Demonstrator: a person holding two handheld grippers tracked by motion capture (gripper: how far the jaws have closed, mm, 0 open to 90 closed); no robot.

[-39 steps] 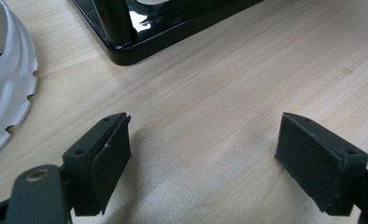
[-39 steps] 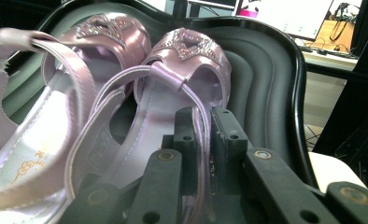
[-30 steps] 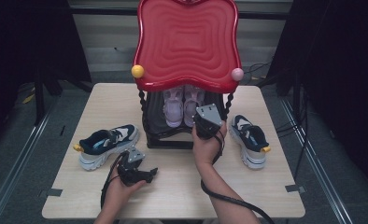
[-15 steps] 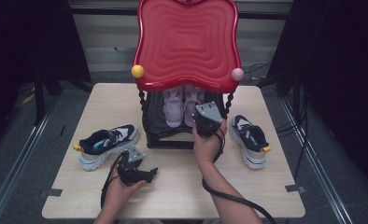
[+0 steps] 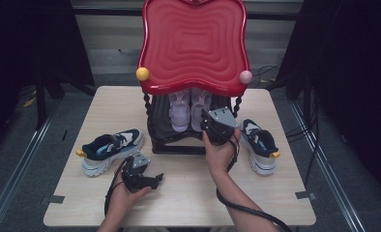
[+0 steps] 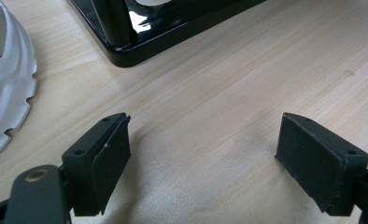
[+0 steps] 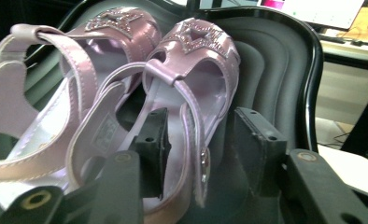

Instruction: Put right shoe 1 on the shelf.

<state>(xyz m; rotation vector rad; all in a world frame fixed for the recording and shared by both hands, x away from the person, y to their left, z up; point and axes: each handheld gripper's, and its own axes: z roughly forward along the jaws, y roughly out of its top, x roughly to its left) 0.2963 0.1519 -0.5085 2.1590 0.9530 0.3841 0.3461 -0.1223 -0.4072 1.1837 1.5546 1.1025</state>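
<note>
A pair of pink sandals [image 5: 180, 115] with glittery stars lies on the lower black shelf [image 5: 179, 143] of a stand with a red top [image 5: 193, 43]. My right gripper [image 5: 212, 126] reaches into that shelf. In the right gripper view its jaws [image 7: 201, 126] have just been opening and stand on either side of the right sandal's heel strap [image 7: 191, 112], with the pads apart from it. The left sandal [image 7: 56, 79] lies beside it. My left gripper [image 5: 152, 180] rests on the table [image 5: 188, 193] in front of the stand, open [image 6: 205, 140], with nothing between its pads.
A navy and white sneaker [image 5: 111, 147] lies left of the stand, and its white sole [image 6: 4, 84] shows near the left gripper. A second sneaker [image 5: 259, 142] lies to the right. The stand's black base [image 6: 140, 37] is just ahead of the left gripper.
</note>
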